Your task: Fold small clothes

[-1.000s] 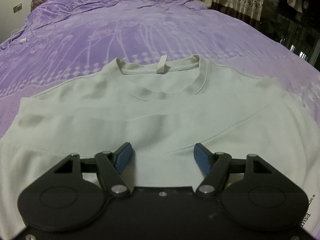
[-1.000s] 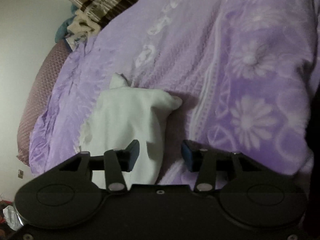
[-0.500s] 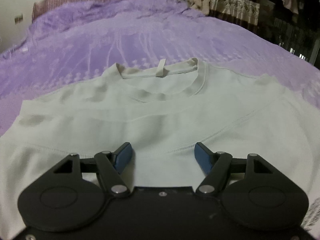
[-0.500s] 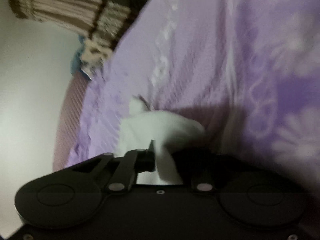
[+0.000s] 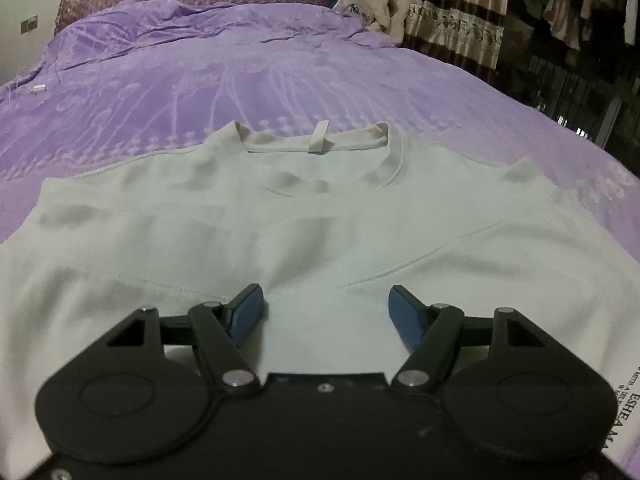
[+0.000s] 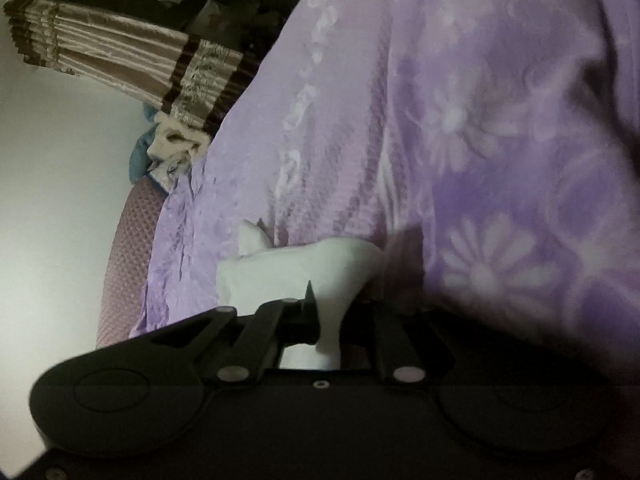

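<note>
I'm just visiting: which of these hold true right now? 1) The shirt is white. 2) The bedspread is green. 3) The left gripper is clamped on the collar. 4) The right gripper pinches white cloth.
1) True: the white T-shirt lies spread out.
2) False: the bedspread is purple.
3) False: the left gripper is open, hovering near the shirt's lower part, away from the collar.
4) True: the right gripper is shut on white cloth.
</note>
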Demonstrator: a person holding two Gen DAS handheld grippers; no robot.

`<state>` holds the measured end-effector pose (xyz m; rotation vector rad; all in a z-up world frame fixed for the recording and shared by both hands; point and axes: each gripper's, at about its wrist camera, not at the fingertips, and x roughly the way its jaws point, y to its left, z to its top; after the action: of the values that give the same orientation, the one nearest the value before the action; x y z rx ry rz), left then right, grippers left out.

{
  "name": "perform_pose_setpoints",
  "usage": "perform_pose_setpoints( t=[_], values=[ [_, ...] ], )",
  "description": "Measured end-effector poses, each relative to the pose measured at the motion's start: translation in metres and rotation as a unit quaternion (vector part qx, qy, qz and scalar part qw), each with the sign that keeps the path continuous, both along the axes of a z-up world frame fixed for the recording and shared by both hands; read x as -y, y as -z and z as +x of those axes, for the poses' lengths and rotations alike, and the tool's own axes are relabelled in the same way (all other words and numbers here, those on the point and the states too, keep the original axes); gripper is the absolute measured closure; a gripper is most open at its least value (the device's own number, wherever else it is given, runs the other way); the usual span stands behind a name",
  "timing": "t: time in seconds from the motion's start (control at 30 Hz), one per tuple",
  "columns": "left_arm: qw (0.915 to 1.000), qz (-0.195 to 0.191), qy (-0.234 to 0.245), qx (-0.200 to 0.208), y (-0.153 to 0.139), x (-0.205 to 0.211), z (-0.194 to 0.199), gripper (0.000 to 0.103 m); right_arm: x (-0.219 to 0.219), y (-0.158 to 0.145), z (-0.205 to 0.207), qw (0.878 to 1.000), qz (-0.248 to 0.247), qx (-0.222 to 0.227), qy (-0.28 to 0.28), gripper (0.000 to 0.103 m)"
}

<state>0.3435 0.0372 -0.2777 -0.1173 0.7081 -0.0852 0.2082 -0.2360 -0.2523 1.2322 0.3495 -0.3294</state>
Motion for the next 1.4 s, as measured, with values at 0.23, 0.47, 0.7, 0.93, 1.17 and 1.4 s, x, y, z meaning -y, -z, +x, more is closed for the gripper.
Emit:
perform_pose_setpoints(
  t=[0.23, 0.47, 0.7, 0.93, 1.17, 1.4],
  values=[
    [0.9979, -0.061, -0.023, 0.001, -0.014, -0.026, -0.012, 0.032, 0.003, -0.002, 0.008, 0.999, -0.018, 0.024, -0.039, 0.091],
    [0.9990, -0.040, -0.013, -0.012, -0.012, -0.001, 0.007, 0.032, -0.010, -0.002, 0.032, 0.994, -0.057, 0.026, -0.089, 0.091],
    [0.9978, -0.064, -0.014, -0.004, -0.004, -0.021, -0.004, 0.032, -0.011, -0.013, -0.005, 0.994, -0.104, 0.031, -0.028, 0.102],
    [0.9961, -0.086, -0.018, 0.004, -0.003, -0.028, -0.010, 0.032, -0.004, 0.010, -0.006, 0.998, -0.058, 0.006, -0.032, 0.101],
    [0.9954, -0.087, -0.039, -0.012, -0.017, -0.027, 0.003, 0.032, -0.005, 0.007, 0.027, 0.995, -0.019, 0.052, -0.078, 0.050],
    [0.9990, -0.039, -0.016, -0.014, -0.006, -0.018, 0.008, 0.032, -0.006, 0.004, 0.049, 0.995, -0.009, 0.048, -0.090, 0.094]
  ],
)
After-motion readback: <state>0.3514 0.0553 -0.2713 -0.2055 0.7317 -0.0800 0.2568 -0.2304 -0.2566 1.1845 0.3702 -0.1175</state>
